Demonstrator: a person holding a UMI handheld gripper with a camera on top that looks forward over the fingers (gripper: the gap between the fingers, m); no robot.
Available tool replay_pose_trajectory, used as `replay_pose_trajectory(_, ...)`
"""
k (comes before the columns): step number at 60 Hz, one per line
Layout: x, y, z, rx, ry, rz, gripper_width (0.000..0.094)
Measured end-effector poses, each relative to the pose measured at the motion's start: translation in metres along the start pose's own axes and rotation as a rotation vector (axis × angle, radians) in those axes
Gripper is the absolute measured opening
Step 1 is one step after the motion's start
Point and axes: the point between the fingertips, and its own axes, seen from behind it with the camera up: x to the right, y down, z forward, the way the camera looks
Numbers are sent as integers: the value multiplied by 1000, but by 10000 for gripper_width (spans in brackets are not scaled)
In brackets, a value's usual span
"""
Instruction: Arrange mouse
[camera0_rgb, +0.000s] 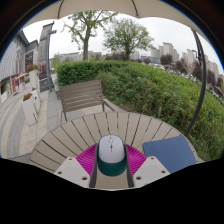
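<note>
The mouse sat between the gripper fingers, seemingly clamped by both pads, left of the blue mousepad; a weak hold could drop it short of the mousepad

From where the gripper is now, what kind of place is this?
Probably an outdoor terrace or garden patio. A round slatted wooden table stands under open sky, with a wooden chair beyond it, then a green hedge and trees. The mouse sits between the gripper fingers.

claw: mouse between fingers | slatted table | blue pad beside
</note>
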Motion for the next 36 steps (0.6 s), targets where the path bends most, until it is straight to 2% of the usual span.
replay_pose_trajectory(9,105,-39,8,24,98,57,426)
replay_pose_trajectory(15,180,-25,26,-6,166,52,427)
replay_pose_trajectory(21,241,12,48,-63,208,7,426)
replay_pose_trajectory(30,267,78,76,-145,154,86,432)
replay_pose_trajectory(36,270,84,73,-149,113,107,532)
